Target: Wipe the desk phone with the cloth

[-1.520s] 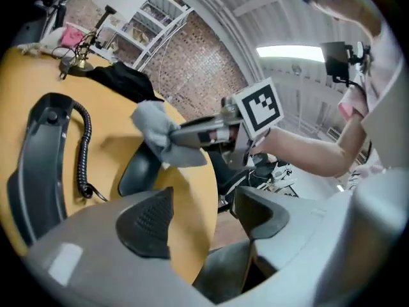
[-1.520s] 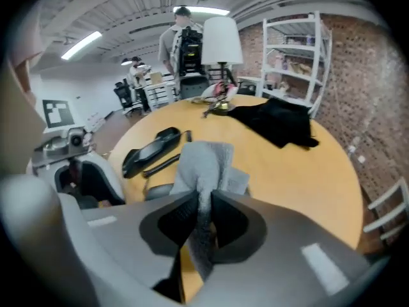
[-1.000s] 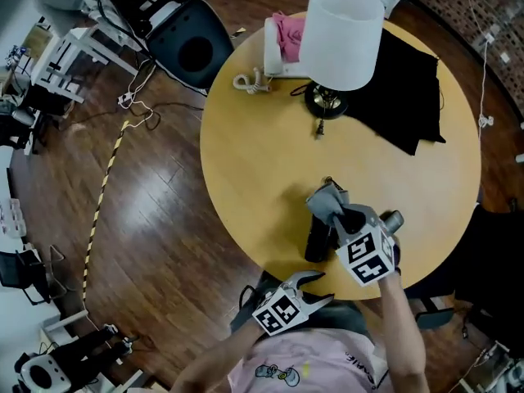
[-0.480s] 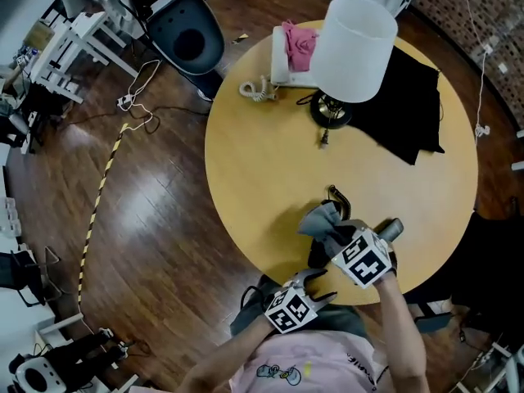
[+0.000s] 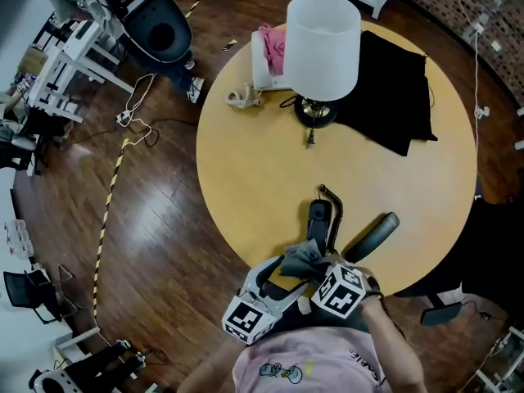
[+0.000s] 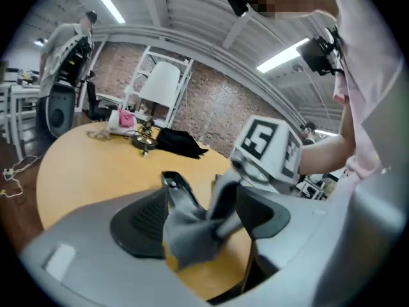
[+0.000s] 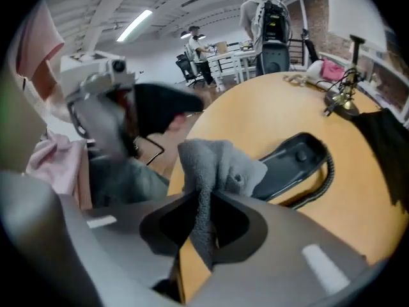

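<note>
**Now gripping the cloth just short of the handset**

Pinches the grey cloth (image 5: 301, 259) in the right gripper (image 5: 315, 268), jaws pressed together on a fold, with a loose bunch standing up past the tips. Holds it over the near edge of the round wooden table (image 5: 246, 178), close in front of the black phone handset (image 5: 319, 217); cannot tell whether cloth and handset touch.

Holds the left gripper (image 5: 285, 275) low at the near left, its tips just beside the right one's. Has just been opening the left jaws: pads apart, with a hanging part of the cloth between them and not squeezed. Points the left gripper across the table towards the far side.

Leaves the handset lying flat near the table's front edge, its curly black cord running along one side.

Farther back on the table: a lamp (image 5: 323, 35) with a white shade, black fabric (image 5: 393, 97) spread beside it, and at the far edge a white phone (image 5: 264, 56) with a pink cloth (image 5: 274, 39) on top, well apart from both grippers.
</note>
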`<state>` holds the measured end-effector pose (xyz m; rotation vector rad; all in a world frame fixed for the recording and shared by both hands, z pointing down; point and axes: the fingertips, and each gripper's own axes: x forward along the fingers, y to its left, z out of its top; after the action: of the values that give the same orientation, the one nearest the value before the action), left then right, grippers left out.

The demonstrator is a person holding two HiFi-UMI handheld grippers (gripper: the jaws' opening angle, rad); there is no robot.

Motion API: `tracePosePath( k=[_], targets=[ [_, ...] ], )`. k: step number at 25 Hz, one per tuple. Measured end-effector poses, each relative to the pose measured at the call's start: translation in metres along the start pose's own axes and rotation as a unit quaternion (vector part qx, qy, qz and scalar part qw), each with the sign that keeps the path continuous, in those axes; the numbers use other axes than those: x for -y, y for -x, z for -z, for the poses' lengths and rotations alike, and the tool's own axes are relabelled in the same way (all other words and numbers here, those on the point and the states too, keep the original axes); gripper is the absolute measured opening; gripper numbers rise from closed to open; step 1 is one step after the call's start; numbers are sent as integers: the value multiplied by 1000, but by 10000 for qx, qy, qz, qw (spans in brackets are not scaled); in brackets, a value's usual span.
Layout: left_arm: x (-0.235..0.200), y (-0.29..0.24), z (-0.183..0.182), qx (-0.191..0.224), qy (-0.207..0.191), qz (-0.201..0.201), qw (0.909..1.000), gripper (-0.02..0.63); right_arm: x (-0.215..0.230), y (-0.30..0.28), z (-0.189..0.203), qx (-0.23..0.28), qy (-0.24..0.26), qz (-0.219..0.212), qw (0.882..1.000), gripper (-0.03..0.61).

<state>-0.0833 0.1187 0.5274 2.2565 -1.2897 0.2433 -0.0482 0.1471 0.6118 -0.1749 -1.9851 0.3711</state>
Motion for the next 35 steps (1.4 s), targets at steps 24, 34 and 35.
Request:
tracePosePath(
  k=[24, 34, 35],
  targets=[
    [-59, -140, 47, -2768, -388, -2227, 9340, 359, 22, 155, 139, 1948, -2574, 1231, 9384, 63],
    [-49, -138, 50, -2588, 337, -1575, 9524, 284, 39, 164, 133, 2305, -2519, 1288, 9310, 63],
    [-49, -136, 50, -2456, 633, -1481, 9559, 284, 41, 164, 129, 2377, -2534, 1288, 9288, 63]
  ],
)
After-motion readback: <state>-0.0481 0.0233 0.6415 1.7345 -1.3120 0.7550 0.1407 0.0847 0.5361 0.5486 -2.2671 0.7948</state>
